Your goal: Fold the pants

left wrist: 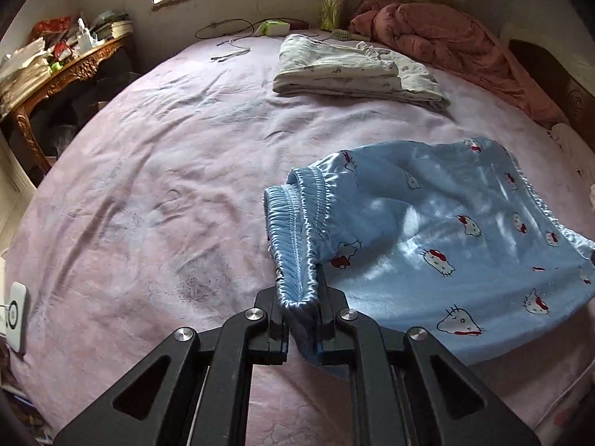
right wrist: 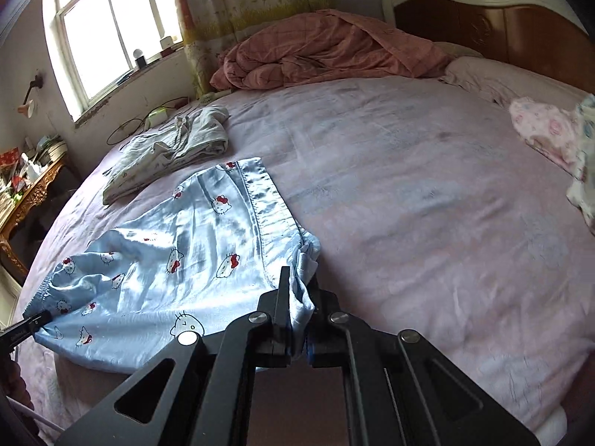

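The pants [left wrist: 427, 230] are light blue satin with a cartoon cat print, lying partly lifted on the pink bed sheet [left wrist: 167, 171]. My left gripper [left wrist: 300, 299] is shut on the gathered elastic waistband [left wrist: 293, 223] at its near end. My right gripper [right wrist: 300, 297] is shut on the hem end of the pants [right wrist: 178, 245], near the stitched hem [right wrist: 260, 200]. The left gripper's tip [right wrist: 35, 321] shows at the far left of the right wrist view, holding the waistband. The cloth spans between both grippers over the bed's front edge.
A folded white printed garment [left wrist: 346, 70] lies behind the pants [right wrist: 167, 148]. A crumpled salmon quilt [left wrist: 446, 37] sits at the back [right wrist: 327, 48]. A pink floral cloth [right wrist: 546, 133] lies at right. A cluttered wooden side table [left wrist: 63, 63] stands left. A white device [left wrist: 16, 312] rests at the left bed edge.
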Tool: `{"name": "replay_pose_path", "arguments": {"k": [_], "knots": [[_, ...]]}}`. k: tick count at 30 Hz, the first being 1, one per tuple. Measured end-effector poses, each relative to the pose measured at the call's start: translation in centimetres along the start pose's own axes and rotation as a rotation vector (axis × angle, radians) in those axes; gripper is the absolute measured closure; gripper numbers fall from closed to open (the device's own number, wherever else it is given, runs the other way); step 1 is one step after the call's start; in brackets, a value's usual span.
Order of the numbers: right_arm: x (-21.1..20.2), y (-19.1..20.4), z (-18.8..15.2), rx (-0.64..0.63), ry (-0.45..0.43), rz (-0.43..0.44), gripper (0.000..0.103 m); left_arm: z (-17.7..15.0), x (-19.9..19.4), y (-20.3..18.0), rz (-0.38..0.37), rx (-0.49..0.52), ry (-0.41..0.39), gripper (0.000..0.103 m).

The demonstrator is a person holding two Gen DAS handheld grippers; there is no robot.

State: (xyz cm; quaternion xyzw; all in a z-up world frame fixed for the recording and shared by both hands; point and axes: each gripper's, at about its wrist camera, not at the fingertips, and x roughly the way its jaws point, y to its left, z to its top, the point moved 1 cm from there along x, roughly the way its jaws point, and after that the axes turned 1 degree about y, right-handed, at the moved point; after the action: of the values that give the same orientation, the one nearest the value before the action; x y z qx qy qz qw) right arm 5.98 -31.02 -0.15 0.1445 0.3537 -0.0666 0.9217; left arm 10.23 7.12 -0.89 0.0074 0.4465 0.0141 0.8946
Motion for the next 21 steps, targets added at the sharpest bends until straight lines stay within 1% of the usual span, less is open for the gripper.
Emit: {"name": "replay_pose_path", "arguments": {"k": [4,5,6,7,8,9,10,11,12,14,15,17,18,19,21], "knots": [[-1.6,0.8,-1.5,-0.029,-0.012,-0.008,0.099,-0.5,-0.3,0.9,0.006,-0.012,-0.003,0.093],[-1.8,0.9,-1.7,-0.031,-0.013,0.0,0.099,-0.6,-0.6,0.9,0.017,-0.006,-0.015,0.091],[-1.9,0.9,-1.7,-0.036,-0.014,0.008,0.099,-0.7,-0.8,0.9,0.042,0.007,-0.031,0.084],[-1.8,1.0,-1.8,-0.048,-0.018,0.004,0.098,-0.7,-0.9,1.0,0.068,0.012,-0.044,0.068],[-1.5,1.0,-1.7,-0.066,-0.016,-0.01,0.097,-0.9,-0.9,1.1,0.096,0.01,-0.05,0.059],[-1.2,1.1,-1.8,-0.083,-0.007,-0.044,0.085,-1.1,-1.2,1.3,0.12,0.004,-0.068,0.05],[-1.1,1.0,-1.9,-0.091,-0.009,-0.081,0.071,-1.4,-1.4,1.4,0.131,0.006,-0.081,0.048],[-1.1,0.8,-2.0,-0.098,-0.02,-0.108,0.061,-1.7,-1.7,1.6,0.149,0.01,-0.083,0.042],[-1.4,0.5,-2.1,-0.101,-0.039,-0.132,0.045,-2.0,-1.9,1.7,0.169,0.011,-0.089,0.033],[-2.1,-0.4,-2.0,-0.096,-0.077,-0.179,0.043,-2.9,-2.7,1.9,0.198,0.014,-0.125,0.026],[-2.4,-0.8,-1.9,-0.094,-0.09,-0.194,0.043,-3.3,-3.1,1.9,0.204,0.022,-0.138,0.025],[-3.0,-1.3,-1.5,-0.1,-0.115,-0.21,0.043,-3.9,-3.7,1.6,0.196,0.048,-0.15,0.017],[-3.1,-1.2,-1.1,-0.116,-0.121,-0.199,0.042,-4.2,-4.0,1.4,0.182,0.06,-0.15,0.01],[-3.1,-0.9,-0.8,-0.139,-0.114,-0.177,0.041,-4.4,-4.1,1.3,0.159,0.068,-0.149,0.006],[-2.9,-0.2,0.0,-0.171,-0.092,-0.113,0.039,-4.6,-4.2,1.0,0.119,0.074,-0.137,0.004]]}}
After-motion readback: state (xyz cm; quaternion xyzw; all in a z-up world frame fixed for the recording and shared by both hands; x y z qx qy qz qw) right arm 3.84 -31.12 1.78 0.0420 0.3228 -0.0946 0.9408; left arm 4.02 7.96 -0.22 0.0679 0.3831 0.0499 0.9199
